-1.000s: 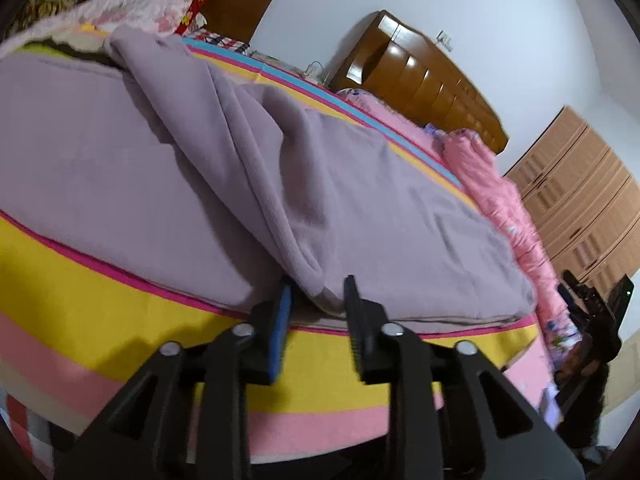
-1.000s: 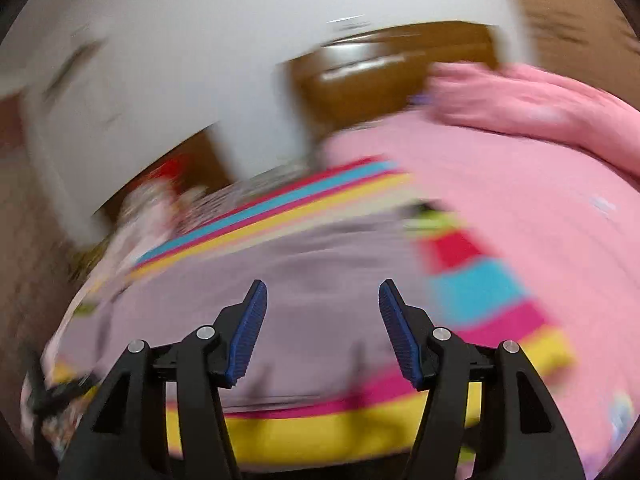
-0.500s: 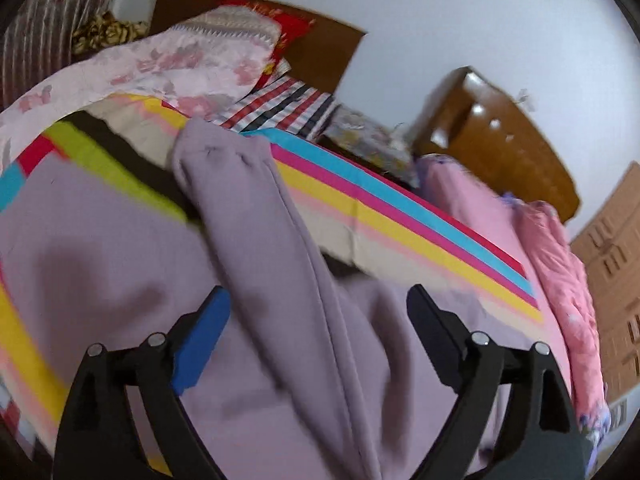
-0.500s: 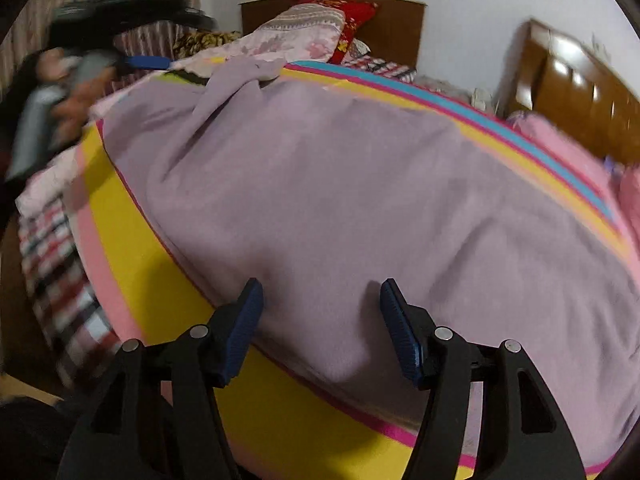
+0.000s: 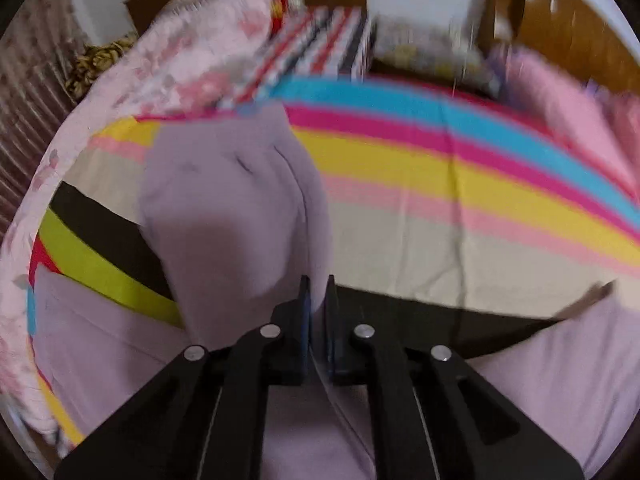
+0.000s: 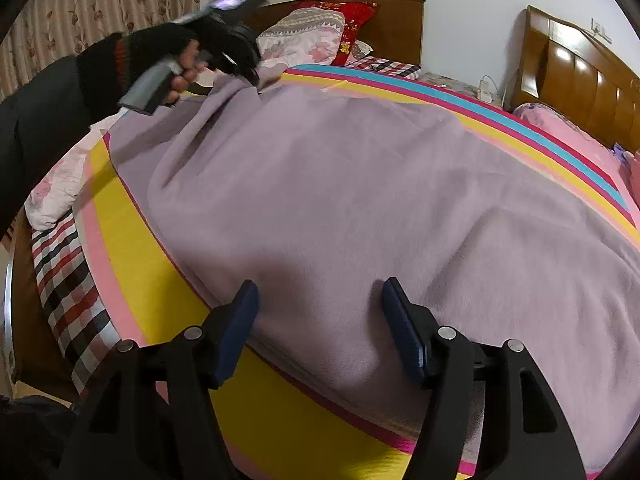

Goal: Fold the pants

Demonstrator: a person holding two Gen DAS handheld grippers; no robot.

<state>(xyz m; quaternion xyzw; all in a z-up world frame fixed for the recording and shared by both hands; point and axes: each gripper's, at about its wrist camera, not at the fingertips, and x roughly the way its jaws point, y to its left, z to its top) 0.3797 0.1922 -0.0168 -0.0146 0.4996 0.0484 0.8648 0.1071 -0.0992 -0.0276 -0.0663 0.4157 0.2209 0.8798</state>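
Observation:
Lilac fleece pants (image 6: 360, 184) lie spread across the striped bed sheet (image 6: 132, 248). In the left wrist view one leg end (image 5: 224, 208) rises in a fold, and my left gripper (image 5: 318, 300) is shut on the edge of that fold. From the right wrist view, that same left gripper (image 6: 250, 72) shows at the far left corner of the pants, held by a gloved hand (image 6: 160, 52). My right gripper (image 6: 320, 316) stands open over the near edge of the pants, one pad on either side of a patch of cloth, not pinching it.
Pillows (image 6: 304, 36) and a wooden headboard (image 6: 392, 28) lie at the far end. A second bed with pink bedding (image 6: 560, 128) stands to the right. A checked sheet (image 6: 68, 292) hangs over the near left edge. Curtains (image 6: 80, 12) hang at the left.
My left gripper went from wide open to shut on the leg fold, after moving up along the leg. The right gripper swung down to the pants' near edge, then stayed still.

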